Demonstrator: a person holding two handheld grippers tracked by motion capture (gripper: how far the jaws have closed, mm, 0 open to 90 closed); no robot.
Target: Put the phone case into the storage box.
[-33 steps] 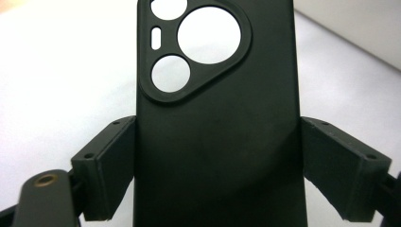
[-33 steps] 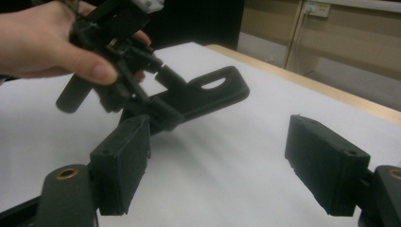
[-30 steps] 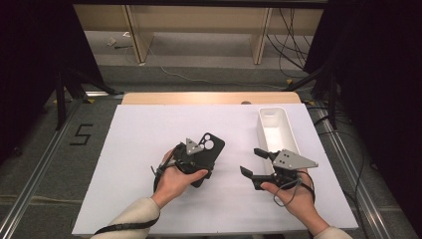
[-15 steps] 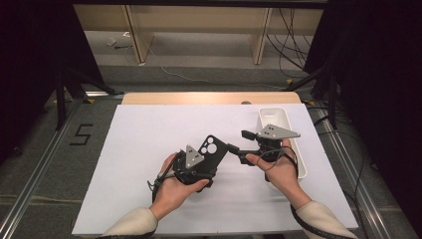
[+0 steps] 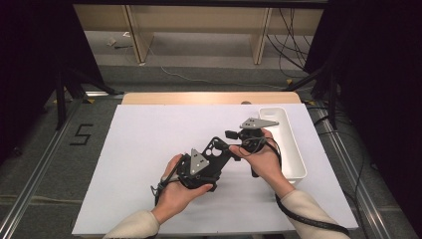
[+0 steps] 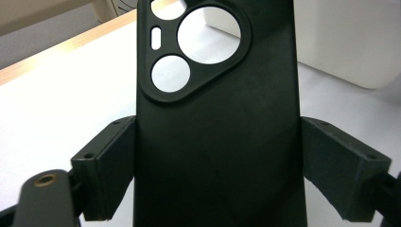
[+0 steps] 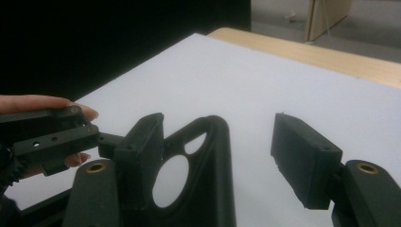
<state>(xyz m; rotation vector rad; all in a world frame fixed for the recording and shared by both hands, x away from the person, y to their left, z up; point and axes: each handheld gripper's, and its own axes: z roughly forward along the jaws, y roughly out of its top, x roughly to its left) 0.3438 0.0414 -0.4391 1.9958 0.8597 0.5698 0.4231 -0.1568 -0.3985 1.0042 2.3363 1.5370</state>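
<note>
From the high view I have the left tongs (image 5: pixel 215 155) clamped across the black phone case (image 5: pixel 217 151), held up over the white desk (image 5: pixel 144 149), a little way to the left of the white bin (image 5: pixel 293 149). My right tongs (image 5: pixel 233 135) have come in between case and bin, tips at the case's camera-cutout end.

In the left gripper view the case (image 6: pixel 217 142) stands upright between my two pads (image 6: pixel 111 165), both pressing on its long edges, so that grip is firm. The bin (image 6: pixel 350 42) sits beyond it, to the upper right.

In the right gripper view the jaws have just been closing and stand about half open. The case's top corner (image 7: pixel 208 156) lies between them, just beside the near pad (image 7: pixel 139 156); the far pad (image 7: pixel 302 158) is clear of it, so nothing is gripped there yet.

I judge this to be a hand-over, with the right side about to take hold. Next I need to centre the case's end between the right pads, close fully on it, and only then release the left.
</note>
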